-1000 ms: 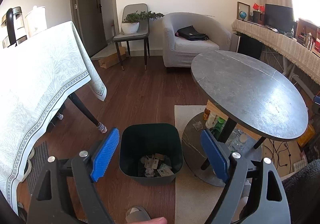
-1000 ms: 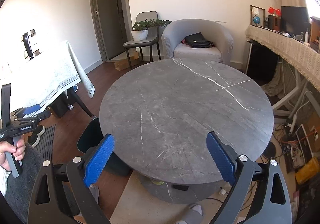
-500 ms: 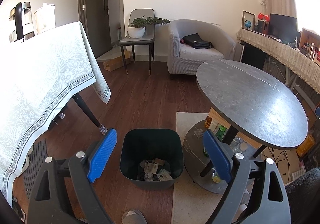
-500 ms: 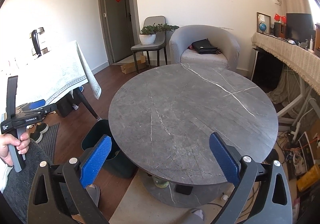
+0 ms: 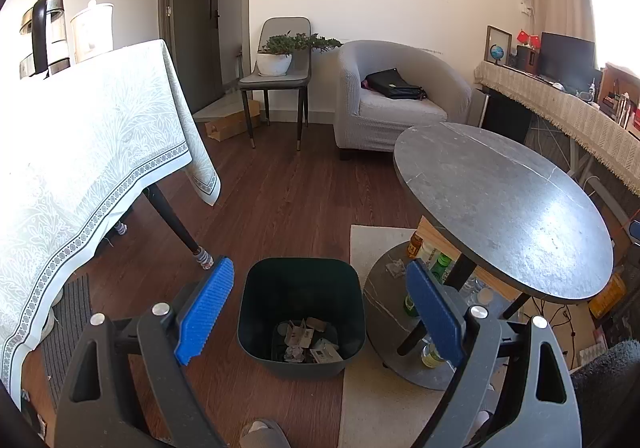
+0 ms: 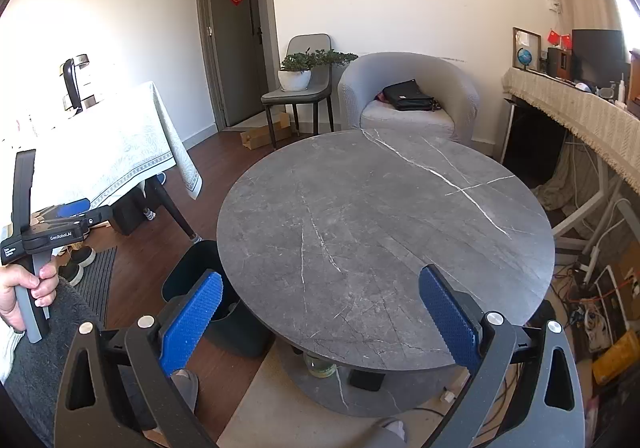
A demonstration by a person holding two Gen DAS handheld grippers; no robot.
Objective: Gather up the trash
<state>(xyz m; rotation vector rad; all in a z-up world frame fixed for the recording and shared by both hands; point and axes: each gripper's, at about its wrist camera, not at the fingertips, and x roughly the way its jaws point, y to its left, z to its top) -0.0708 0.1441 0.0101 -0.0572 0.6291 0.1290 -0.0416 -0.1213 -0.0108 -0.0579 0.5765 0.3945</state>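
Note:
A dark green bin stands on the wood floor beside the round grey table. Crumpled paper and small cartons lie at its bottom. My left gripper hovers above the bin, open and empty. In the right wrist view the bin shows only partly, tucked under the table's left edge. My right gripper is open and empty above the bare marble top. The left gripper also appears there, held in a hand at the far left.
Bottles and a paper scrap sit on the table's lower shelf. A cloth-covered table stands left, an armchair and a chair with a plant behind. Cables clutter the floor at right. A slippered foot is near the bin.
Both grippers have risen and tilted up a little, so the bin and table sit lower and farther in view. Both stay open and empty.

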